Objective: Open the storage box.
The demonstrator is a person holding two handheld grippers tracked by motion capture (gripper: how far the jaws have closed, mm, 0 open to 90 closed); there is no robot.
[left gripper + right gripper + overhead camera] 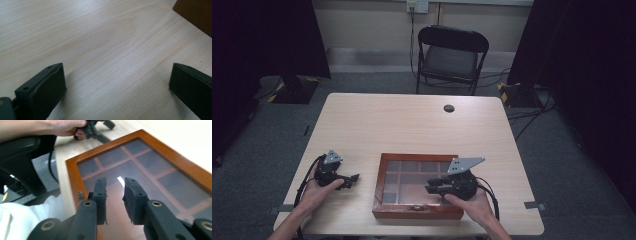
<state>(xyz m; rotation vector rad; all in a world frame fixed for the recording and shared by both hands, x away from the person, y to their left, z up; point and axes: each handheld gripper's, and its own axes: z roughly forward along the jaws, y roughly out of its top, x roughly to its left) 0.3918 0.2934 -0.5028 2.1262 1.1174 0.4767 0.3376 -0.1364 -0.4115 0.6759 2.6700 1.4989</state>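
Observation:
A shallow wooden box [417, 156] with a dark glass lid over several compartments lies near the table's front edge. My right gripper [430, 186] hovers over its right half and points left. In the right gripper view its jaws [115, 187] stand a narrow gap apart above the glass, with nothing between them. My left gripper [352, 179] rests on the table left of the box and points toward it. Its jaws [117, 82] are wide open over bare wood, and the box's corner [197, 12] lies beyond them. The left gripper [100, 127] also appears past the box's frame [72, 175].
The light wooden table [412, 120] has a round cable hole [449, 108] at the back. A black folding chair [451, 55] stands behind the table. A small metal latch [80, 194] sits on the box's front edge.

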